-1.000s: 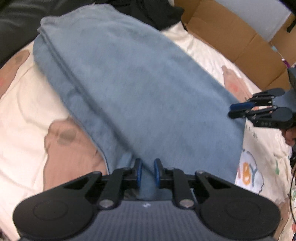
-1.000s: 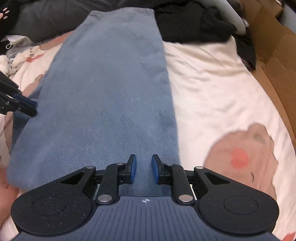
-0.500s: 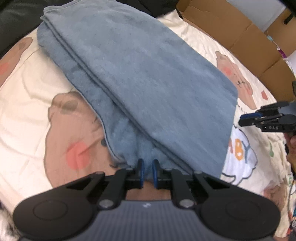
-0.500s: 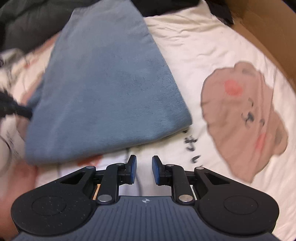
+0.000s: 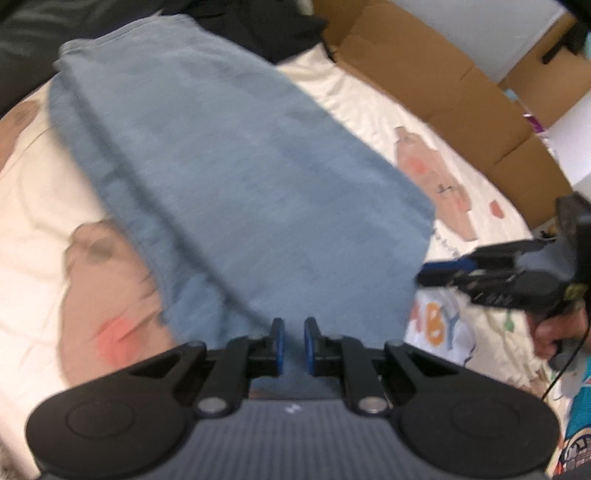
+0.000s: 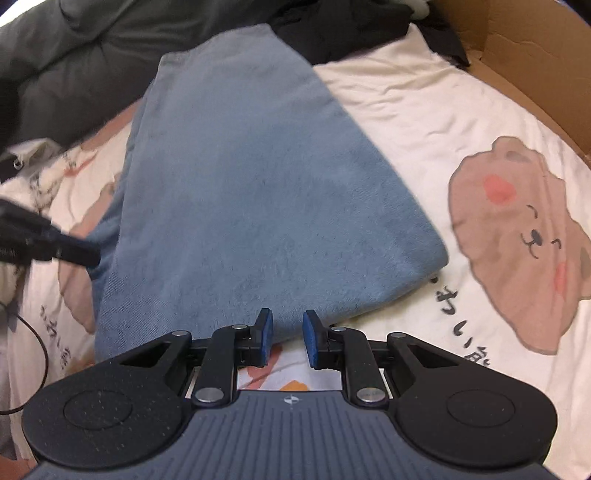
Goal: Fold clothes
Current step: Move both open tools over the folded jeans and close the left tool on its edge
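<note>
On bed sheet (image 6: 424, 110) with bear prints: one folded blue garment (image 6: 258, 192), lying flat. Behind it, one dark clothes pile (image 6: 332, 26). Along bed edge, cardboard boxes (image 5: 443, 85), contents not visible. Two grippers: left hand-held gripper (image 5: 293, 345) narrow, blue fabric between pads; right hand-held gripper (image 6: 287, 338) slightly apart, empty, at garment's near edge.

Towel (image 6: 258, 184) flat on sheet (image 6: 424, 122), long axis running away from me. My left gripper (image 5: 293, 345) at towel's near left corner, my right gripper (image 6: 287, 334) at near edge. Dark clothes (image 6: 343, 26) behind towel's far end. Box (image 5: 443, 85) along sheet's right side.
</note>
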Available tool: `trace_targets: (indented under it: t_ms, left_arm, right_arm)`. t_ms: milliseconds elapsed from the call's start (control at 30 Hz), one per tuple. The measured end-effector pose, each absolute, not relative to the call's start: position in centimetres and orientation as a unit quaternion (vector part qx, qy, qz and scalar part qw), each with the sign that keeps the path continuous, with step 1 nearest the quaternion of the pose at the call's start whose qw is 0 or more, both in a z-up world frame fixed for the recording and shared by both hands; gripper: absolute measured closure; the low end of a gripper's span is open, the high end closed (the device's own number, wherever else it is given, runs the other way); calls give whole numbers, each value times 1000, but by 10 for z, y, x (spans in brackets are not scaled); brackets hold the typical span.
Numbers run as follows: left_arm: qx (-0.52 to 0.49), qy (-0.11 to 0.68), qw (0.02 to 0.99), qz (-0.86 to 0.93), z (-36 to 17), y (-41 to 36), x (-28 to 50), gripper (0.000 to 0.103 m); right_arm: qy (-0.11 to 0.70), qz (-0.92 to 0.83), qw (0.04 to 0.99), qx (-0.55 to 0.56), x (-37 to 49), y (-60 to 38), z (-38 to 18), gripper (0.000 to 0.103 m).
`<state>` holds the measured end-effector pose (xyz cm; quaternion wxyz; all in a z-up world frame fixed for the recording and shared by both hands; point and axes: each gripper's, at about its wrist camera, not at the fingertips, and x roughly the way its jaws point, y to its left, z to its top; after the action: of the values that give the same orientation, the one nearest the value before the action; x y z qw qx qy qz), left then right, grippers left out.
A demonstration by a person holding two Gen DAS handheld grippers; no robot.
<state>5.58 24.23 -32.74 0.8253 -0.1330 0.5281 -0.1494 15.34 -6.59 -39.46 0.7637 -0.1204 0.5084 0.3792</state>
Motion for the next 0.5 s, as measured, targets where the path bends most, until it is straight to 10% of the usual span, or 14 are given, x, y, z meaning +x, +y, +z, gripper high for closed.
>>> trace_targets:
  t_ms: [500]
  left_arm:
    - [-140,549,789,-238,-370,170,68,92]
  right_arm:
    - [526,370,758,-104,154,-69,-405,78]
